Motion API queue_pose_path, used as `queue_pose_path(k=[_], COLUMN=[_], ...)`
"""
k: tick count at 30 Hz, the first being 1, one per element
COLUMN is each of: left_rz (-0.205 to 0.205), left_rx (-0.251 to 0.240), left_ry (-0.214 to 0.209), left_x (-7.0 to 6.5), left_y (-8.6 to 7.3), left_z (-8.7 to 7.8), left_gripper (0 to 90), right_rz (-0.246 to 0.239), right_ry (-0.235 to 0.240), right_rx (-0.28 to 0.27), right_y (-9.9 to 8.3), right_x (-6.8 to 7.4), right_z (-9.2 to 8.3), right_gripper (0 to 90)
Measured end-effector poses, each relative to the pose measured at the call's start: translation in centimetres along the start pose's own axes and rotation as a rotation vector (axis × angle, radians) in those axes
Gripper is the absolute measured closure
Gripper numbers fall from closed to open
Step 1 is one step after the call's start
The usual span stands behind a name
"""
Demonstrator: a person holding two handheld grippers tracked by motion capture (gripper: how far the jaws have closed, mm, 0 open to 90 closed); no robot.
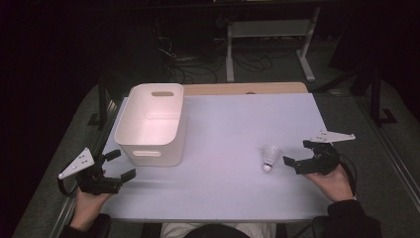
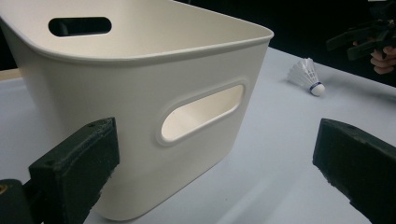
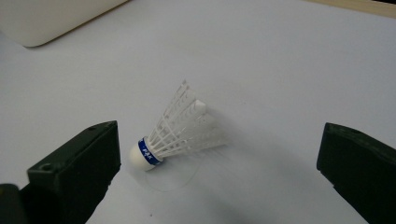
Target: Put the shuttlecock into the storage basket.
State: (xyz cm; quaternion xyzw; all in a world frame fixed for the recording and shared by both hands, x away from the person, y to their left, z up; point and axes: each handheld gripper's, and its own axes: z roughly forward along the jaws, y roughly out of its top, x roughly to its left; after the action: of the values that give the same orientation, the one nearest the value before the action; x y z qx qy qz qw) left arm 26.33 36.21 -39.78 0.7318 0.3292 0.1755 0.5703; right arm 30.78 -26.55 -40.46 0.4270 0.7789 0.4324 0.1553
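the right gripper (image 1: 298, 152) is sitting with its jaws spread wide and holding nothing, lined up on the shuttlecock (image 1: 269, 157), which is lying on its side on the white table (image 1: 237, 119) just beside that gripper, well apart from the white bin (image 1: 151, 124). the left gripper (image 1: 119, 164) is likewise gaping and empty, waiting near the bin's front wall. the likely trouble: the shuttlecock (image 3: 175, 130) is light and round-nosed, so a jaw nudging its cork tip could be rolling it away, and a squeeze across the feather skirt could be crushing it or letting it slip. the bin's floor is partly lying in shadow in the high view, the bin's far side is being cut off in the left gripper view, and the lettering on the blue band is too small to read.
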Motion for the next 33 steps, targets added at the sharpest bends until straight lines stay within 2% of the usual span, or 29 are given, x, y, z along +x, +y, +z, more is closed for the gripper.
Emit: queue_pose_path(k=[12, 15, 18, 21, 33], left_rz=[-0.001, 0.000, 0.000, 0.000, 0.003], left_rx=[0.001, 0.001, 0.000, -0.002, 0.001], left_ry=[-0.001, -0.001, 0.000, 0.000, -0.001], left_x=[0.0, 0.0, 0.0, 0.0, 0.0], left_y=[0.0, 0.0, 0.0, 0.0, 0.0], left_z=[0.0, 0.0, 0.0, 0.0, 0.0], left_gripper=[0.3, 0.3, 0.3, 0.3, 0.3], right_rz=[0.009, 0.015, 0.013, 0.014, 0.038], right_ry=[0.014, 0.032, 0.040, 0.037, 0.044], right_rx=[0.031, 0.042, 0.058, 0.063, 0.134], right_y=[1.0, 1.1, 1.2, 1.4, 1.7], right_x=[-0.6, -0.8, -1.0, -1.0, -1.4], right_z=[0.2, 0.3, 0.4, 0.4, 1.3], right_gripper=[0.0, 4.5, 14.0, 15.0, 31.3])
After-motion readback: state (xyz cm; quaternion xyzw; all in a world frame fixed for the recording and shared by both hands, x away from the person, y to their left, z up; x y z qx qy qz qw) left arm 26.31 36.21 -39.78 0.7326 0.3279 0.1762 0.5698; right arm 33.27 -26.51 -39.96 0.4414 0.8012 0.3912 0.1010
